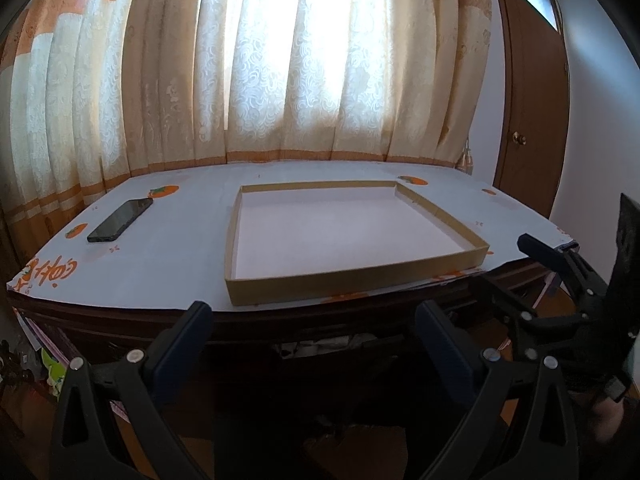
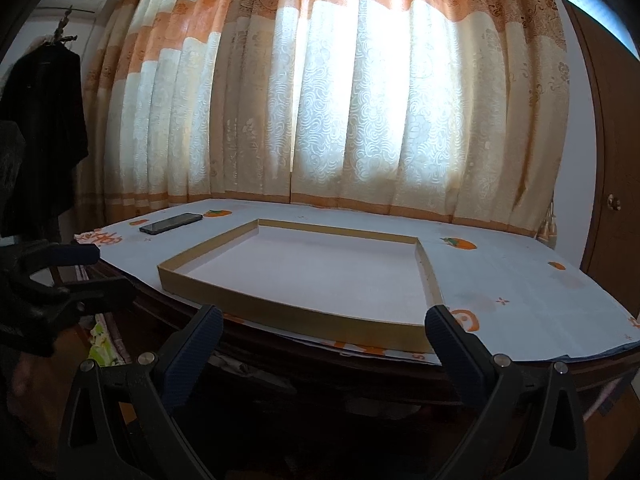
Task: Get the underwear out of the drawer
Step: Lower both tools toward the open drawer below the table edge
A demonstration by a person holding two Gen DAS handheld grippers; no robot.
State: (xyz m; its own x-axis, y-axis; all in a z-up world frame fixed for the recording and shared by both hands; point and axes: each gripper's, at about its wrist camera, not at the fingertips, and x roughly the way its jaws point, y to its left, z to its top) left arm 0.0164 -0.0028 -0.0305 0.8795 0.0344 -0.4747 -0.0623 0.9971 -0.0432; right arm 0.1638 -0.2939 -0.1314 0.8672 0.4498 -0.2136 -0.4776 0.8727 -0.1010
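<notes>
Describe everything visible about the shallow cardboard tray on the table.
The cardboard tray is a wide, shallow rectangular box, lid-like, with low tan-brown walls and a pale, whitish floor. It looks like plain paperboard. It is open-topped and holds nothing. It lies flat on the white persimmon-print table cover, near the front edge, its near wall facing the cameras. Nothing touches it but the cover; the black phone lies apart to its left, and both tools hang short of it.

A dark wooden table [image 1: 280, 322] carries a white printed cover [image 1: 168, 256], with a shallow cardboard tray [image 1: 352, 276] and a black phone [image 1: 120, 220] on it.
</notes>
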